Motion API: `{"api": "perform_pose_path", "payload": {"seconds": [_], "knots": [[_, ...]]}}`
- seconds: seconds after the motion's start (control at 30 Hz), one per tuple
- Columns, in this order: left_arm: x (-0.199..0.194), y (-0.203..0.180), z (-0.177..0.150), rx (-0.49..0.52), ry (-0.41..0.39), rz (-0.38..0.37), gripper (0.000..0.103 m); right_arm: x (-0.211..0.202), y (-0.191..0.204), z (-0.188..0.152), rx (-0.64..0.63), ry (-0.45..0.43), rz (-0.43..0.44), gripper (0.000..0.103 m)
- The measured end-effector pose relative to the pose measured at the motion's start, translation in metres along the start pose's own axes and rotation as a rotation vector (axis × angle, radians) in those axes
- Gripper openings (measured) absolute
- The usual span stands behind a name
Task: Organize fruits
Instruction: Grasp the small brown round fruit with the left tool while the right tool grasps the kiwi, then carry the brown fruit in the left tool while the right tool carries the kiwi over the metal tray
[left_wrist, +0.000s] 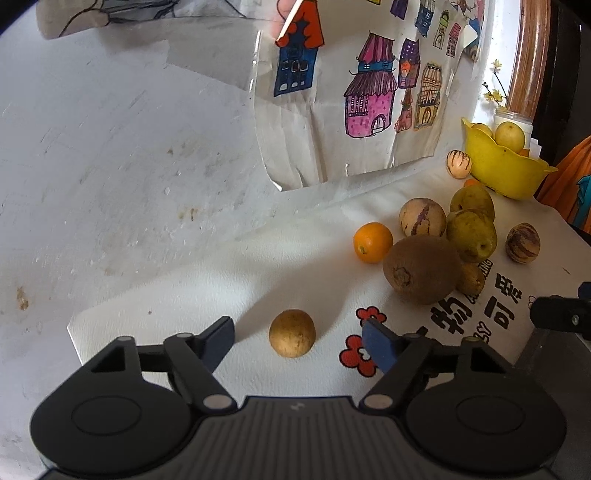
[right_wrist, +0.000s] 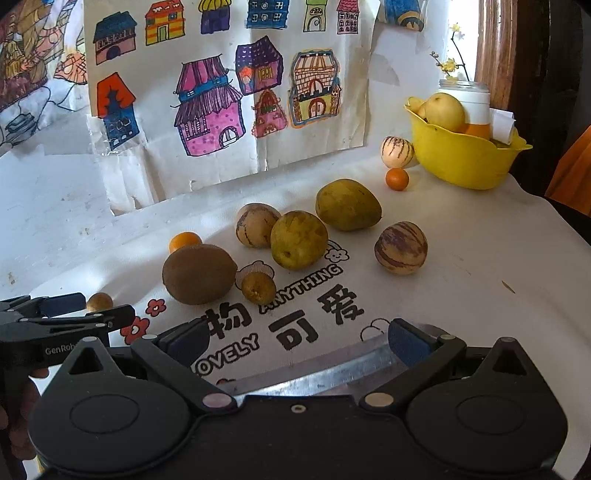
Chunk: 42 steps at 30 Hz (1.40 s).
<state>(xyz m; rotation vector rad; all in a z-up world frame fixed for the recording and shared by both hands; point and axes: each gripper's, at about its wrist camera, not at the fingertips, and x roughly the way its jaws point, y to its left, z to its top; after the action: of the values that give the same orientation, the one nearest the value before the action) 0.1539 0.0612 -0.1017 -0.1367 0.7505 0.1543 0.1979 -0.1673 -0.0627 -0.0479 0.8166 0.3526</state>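
A small round brown fruit (left_wrist: 292, 333) lies on the white printed cloth (left_wrist: 184, 295) between the fingers of my left gripper (left_wrist: 297, 331). The jaws stand open and neither pad touches it. To its right lies a cluster: a brown kiwi (left_wrist: 421, 269), an orange (left_wrist: 373, 242), striped pale fruits (left_wrist: 422, 216) and greenish-yellow fruits (left_wrist: 471, 234). My right gripper (right_wrist: 295, 334) hangs open over the cloth's printed letters, in front of the kiwi (right_wrist: 199, 274), with nothing between its fingers. The yellow bowl (right_wrist: 458, 162) at the back right holds a pale yellow fruit and an orange.
A striped fruit (right_wrist: 396, 151) and a tiny orange (right_wrist: 397, 179) sit beside the bowl. A white jar (right_wrist: 469, 99) stands behind it. Children's house drawings (right_wrist: 221, 92) hang on the wall behind the table. The table edge runs along the right.
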Motion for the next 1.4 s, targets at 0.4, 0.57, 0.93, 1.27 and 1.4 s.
{"api": "perform_pose_path", "payload": {"seconds": [0.4,0.57,0.93,1.27,1.4], "knots": [[0.000,-0.001,-0.001,0.043,-0.022,0.026,0.028,0.015,0.014,0.017,-0.042,-0.013,0.047,0.103],[-0.003,0.008,-0.001,0.016,-0.029,0.034,0.027,0.030,0.031,0.030,-0.065,0.011,0.144,0.103],[-0.008,0.023,-0.005,-0.008,-0.037,0.034,0.027,0.089,0.063,0.056,-0.131,0.119,0.212,0.087],[-0.009,0.025,-0.005,-0.022,-0.039,0.024,0.027,0.101,0.067,0.051,-0.188,0.159,0.246,0.066],[-0.009,0.025,-0.005,-0.028,-0.037,0.026,0.027,0.094,0.065,0.050,-0.180,0.150,0.258,0.066]]}}
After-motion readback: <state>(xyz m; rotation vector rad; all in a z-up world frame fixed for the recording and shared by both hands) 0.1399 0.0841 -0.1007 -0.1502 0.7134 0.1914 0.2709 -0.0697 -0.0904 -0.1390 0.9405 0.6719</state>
